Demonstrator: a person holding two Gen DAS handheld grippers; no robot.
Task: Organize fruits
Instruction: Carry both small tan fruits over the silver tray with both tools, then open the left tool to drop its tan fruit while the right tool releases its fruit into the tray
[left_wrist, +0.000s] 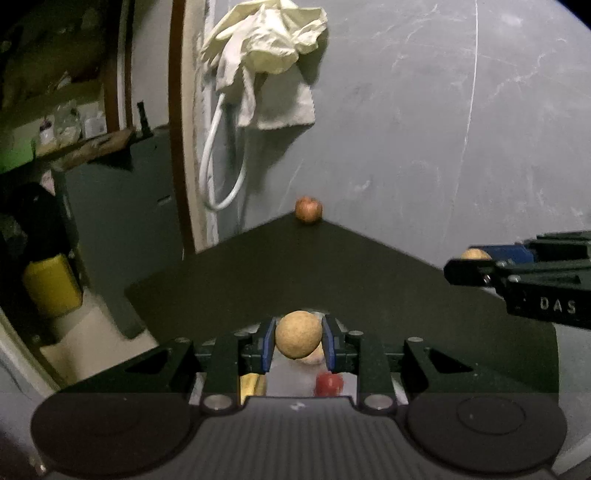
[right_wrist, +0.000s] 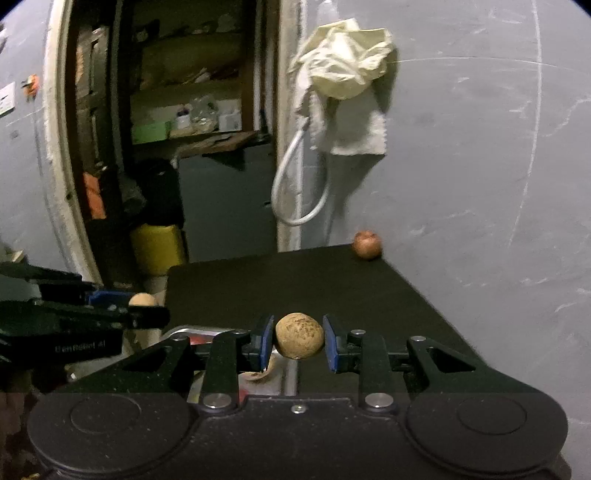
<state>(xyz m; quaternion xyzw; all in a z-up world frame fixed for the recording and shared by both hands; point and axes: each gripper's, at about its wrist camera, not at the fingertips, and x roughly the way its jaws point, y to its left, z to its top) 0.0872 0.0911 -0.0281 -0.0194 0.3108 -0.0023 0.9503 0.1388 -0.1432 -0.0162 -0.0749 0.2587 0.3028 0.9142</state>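
Over the black table (left_wrist: 369, 266), both grippers are carrying round tan fruits: the left gripper (left_wrist: 298, 341) is clamped on one tan fruit (left_wrist: 297, 339), the right gripper (right_wrist: 299, 341) on another tan fruit (right_wrist: 300, 335). A reddish apple (left_wrist: 308, 209) sits at the far corner against the grey wall (left_wrist: 424, 129), well apart from both.

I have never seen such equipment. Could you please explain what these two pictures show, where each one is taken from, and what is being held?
Each picture comes from a camera on a tool that a person carries, looking forward along its two fingers. One view is from the left hand-held gripper, shut on a round tan fruit. The other is from the right hand-held gripper, shut on a similar tan fruit. Ahead is a dark table with a reddish apple at its far corner. Each tool also appears at the edge of the other's picture.
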